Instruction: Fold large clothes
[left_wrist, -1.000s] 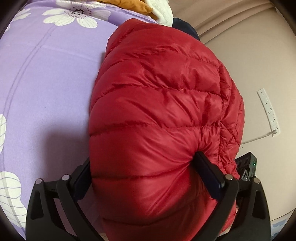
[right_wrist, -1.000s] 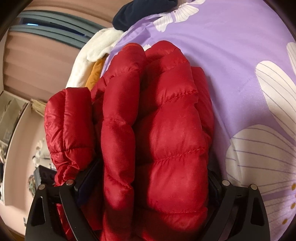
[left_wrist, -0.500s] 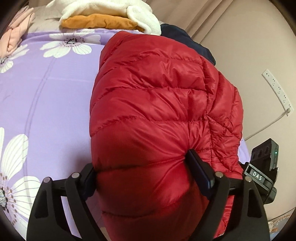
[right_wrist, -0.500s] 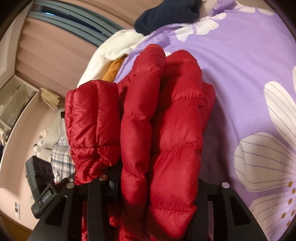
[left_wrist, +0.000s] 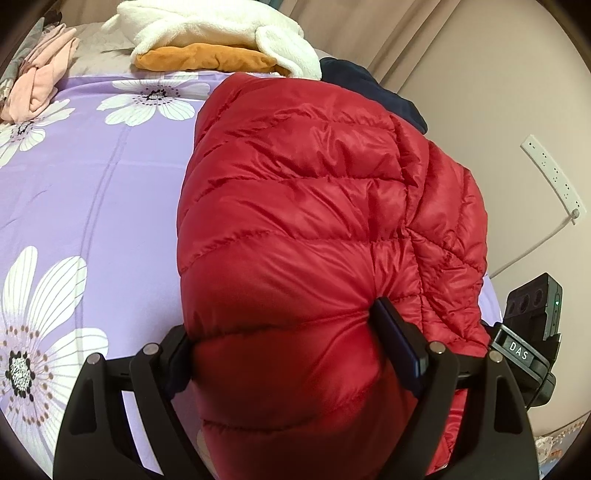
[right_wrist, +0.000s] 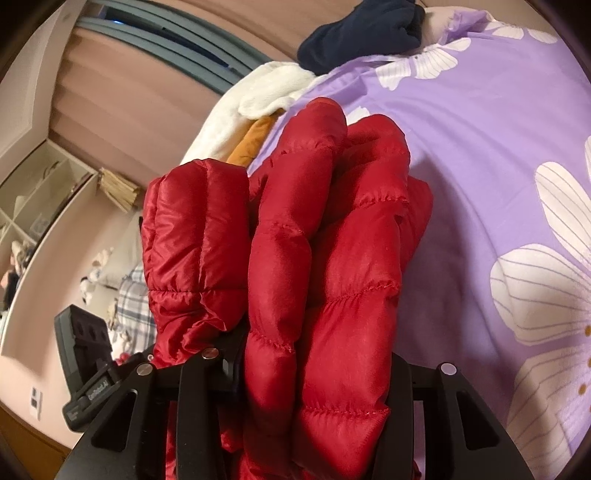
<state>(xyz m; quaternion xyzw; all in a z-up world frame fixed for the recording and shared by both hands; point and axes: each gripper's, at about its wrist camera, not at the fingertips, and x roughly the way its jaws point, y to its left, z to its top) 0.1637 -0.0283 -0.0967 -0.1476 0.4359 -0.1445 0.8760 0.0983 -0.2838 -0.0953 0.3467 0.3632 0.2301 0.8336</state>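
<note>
Left gripper (left_wrist: 291, 350): both fingers pressed into the near end of the red puffer jacket (left_wrist: 325, 229), a thick bundle of quilted fabric pinched between them. The right-hand finger (left_wrist: 397, 339) dents the fabric visibly; the left-hand finger is mostly hidden behind the bulge.

Right gripper (right_wrist: 314, 373): jaws clamped on several stacked folds of the same jacket (right_wrist: 325, 258), which fill the gap between the fingers completely. One further fold hangs outside the grip, on the left of the clamped stack.

Jacket position: bunched and folded over itself, lying over the right part of the purple floral bedsheet (left_wrist: 92, 206) as seen from the left wrist camera, extending from the gripper toward the far end of the bed. Whether its underside rests fully on the sheet cannot be determined.

Surroundings: a white fleece garment (left_wrist: 221, 26) lies on an orange garment (left_wrist: 203, 57) at the far end of the bed; a dark navy garment (left_wrist: 369, 88) sits just beyond the jacket at far right; a pink garment (left_wrist: 37, 85) is at far left. A white power strip (left_wrist: 554, 173) is mounted on the wall to the right, with a cable running down from it.
</note>
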